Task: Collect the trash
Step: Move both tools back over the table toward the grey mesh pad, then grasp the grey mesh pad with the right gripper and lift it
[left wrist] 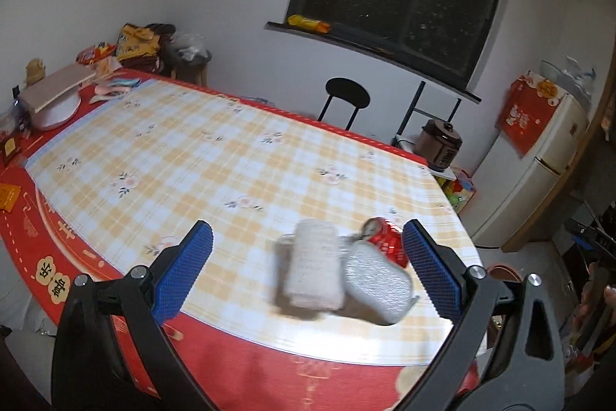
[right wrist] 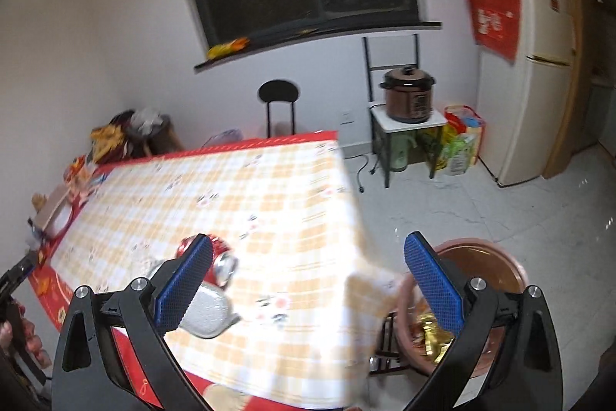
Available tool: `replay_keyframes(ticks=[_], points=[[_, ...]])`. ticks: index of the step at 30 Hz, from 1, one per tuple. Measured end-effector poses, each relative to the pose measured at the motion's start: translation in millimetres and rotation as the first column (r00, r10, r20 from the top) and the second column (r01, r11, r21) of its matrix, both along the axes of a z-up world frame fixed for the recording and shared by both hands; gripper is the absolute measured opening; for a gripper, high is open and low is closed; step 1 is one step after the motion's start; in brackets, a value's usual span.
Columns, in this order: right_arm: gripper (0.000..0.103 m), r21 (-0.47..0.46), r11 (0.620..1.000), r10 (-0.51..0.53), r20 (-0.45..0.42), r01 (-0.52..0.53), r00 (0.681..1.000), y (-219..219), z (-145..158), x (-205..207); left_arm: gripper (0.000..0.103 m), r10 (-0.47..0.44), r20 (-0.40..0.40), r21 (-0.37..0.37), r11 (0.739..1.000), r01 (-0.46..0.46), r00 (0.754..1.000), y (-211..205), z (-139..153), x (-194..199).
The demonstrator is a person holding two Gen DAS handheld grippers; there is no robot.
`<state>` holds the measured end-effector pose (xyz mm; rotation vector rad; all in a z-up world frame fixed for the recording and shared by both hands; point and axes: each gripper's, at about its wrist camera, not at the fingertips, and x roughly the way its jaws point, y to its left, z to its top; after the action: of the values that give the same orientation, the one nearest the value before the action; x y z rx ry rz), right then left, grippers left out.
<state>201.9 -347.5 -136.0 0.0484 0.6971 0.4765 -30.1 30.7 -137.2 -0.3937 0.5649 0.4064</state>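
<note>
A crushed red soda can (left wrist: 387, 241) lies on the checked tablecloth (left wrist: 215, 156) near the table's right front corner. A silver foil tray (left wrist: 375, 282) and a white paper roll (left wrist: 313, 264) lie beside it. My left gripper (left wrist: 308, 266) is open above them, its blue pads to either side. In the right wrist view the can (right wrist: 219, 259) and foil tray (right wrist: 210, 311) sit behind my left pad. My right gripper (right wrist: 308, 289) is open and empty over the table corner. A copper-coloured basin (right wrist: 496, 257) with gold wrapper trash (right wrist: 435, 338) stands below the table's right edge.
A white pot under a board (left wrist: 54, 99) and snack bags (left wrist: 134, 43) crowd the far left of the table. A black stool (left wrist: 346, 99), a rice cooker on a stand (right wrist: 410, 99) and a fridge (right wrist: 539, 72) stand beyond the table.
</note>
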Motion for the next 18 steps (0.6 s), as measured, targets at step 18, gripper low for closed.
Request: replay_keyframes(ticks=[18], points=[[0.098,-0.355,0.900,0.218,-0.130,-0.251,0.967,211.5,-104.4,-38.3,0.096,-0.197,-0.060,-0.166,0.969,0.185,0.978,91.1,-85.3,32.1]])
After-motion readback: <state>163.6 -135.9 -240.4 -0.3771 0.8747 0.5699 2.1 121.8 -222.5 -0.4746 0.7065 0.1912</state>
